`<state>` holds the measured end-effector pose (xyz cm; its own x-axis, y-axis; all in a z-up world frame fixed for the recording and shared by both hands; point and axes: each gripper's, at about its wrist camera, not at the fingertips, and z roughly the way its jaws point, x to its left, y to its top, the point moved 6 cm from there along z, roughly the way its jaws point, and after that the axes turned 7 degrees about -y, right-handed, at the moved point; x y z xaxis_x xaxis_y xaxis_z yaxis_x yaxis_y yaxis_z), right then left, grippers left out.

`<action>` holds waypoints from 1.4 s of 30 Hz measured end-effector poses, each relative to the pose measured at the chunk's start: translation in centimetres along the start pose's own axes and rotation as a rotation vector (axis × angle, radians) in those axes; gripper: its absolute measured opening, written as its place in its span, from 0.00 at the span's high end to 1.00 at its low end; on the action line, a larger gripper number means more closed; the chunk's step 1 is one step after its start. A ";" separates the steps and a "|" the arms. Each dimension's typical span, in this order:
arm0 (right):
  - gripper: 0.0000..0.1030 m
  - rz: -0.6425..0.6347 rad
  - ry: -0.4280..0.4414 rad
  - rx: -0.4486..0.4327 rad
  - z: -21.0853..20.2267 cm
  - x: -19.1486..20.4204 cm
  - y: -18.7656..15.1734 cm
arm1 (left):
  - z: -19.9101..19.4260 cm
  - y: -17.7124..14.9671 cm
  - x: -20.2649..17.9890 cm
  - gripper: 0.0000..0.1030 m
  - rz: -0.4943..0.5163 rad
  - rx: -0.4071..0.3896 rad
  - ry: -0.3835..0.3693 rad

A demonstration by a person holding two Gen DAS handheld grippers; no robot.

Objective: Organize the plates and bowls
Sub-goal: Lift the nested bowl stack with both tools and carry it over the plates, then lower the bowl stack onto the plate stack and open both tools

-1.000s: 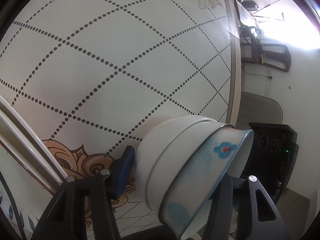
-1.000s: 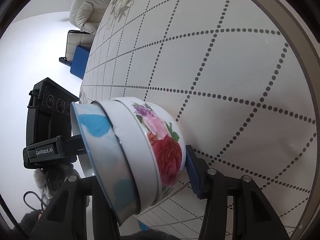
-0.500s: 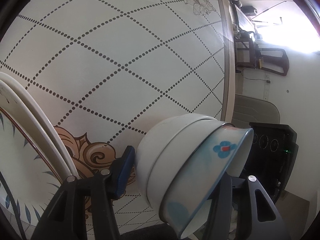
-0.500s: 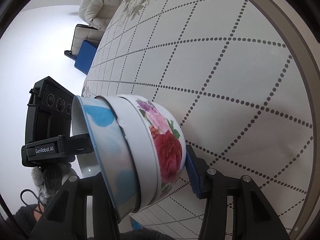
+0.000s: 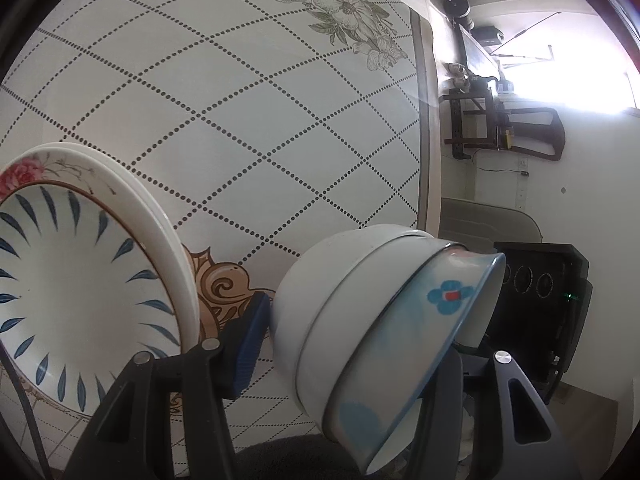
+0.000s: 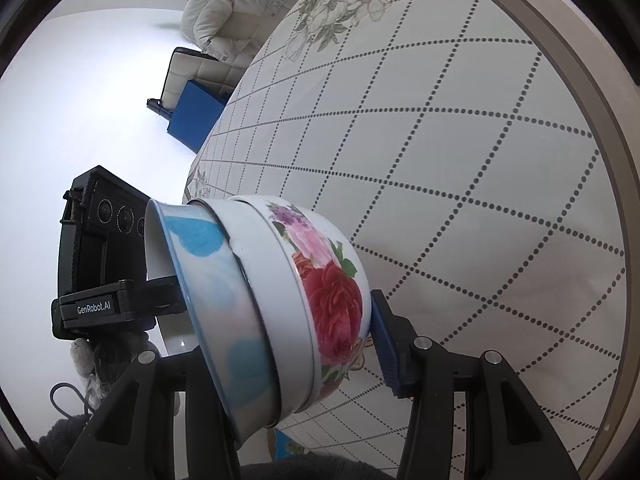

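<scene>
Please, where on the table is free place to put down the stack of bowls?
The dotted tablecloth is bare between the plates and the flower print at the far edge. The right wrist view shows open cloth beyond the bowl stack too. Crowded only by the plates.

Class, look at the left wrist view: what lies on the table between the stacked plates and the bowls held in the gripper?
Only the left gripper's blue pad and bare patterned tablecloth between plates and bowls.

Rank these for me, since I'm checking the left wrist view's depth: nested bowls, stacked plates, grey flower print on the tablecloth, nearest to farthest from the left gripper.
1. Nested bowls: clamped between the left gripper's fingers.
2. Stacked plates: on the table, at the left edge.
3. Grey flower print: far end of the tablecloth, top of the view.
</scene>
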<state>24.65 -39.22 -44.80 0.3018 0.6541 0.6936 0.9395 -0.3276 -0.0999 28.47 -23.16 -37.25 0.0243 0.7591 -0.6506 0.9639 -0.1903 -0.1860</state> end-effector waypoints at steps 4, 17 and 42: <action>0.51 -0.018 0.014 0.012 0.6 2.4 -0.1 | -2.0 -0.6 1.3 0.51 -0.019 -0.026 -0.003; 0.51 -0.090 0.033 0.090 7.5 10.5 -1.6 | -8.1 -2.3 9.1 0.50 -0.111 -0.105 -0.017; 0.51 -0.127 -0.042 0.171 15.9 14.0 -2.2 | -8.6 -0.9 16.3 0.50 -0.192 -0.087 -0.045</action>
<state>29.40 -18.51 -46.18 0.1820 0.7116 0.6786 0.9832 -0.1225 -0.1353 30.27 -5.28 -41.37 -0.1719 0.7474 -0.6418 0.9691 0.0112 -0.2464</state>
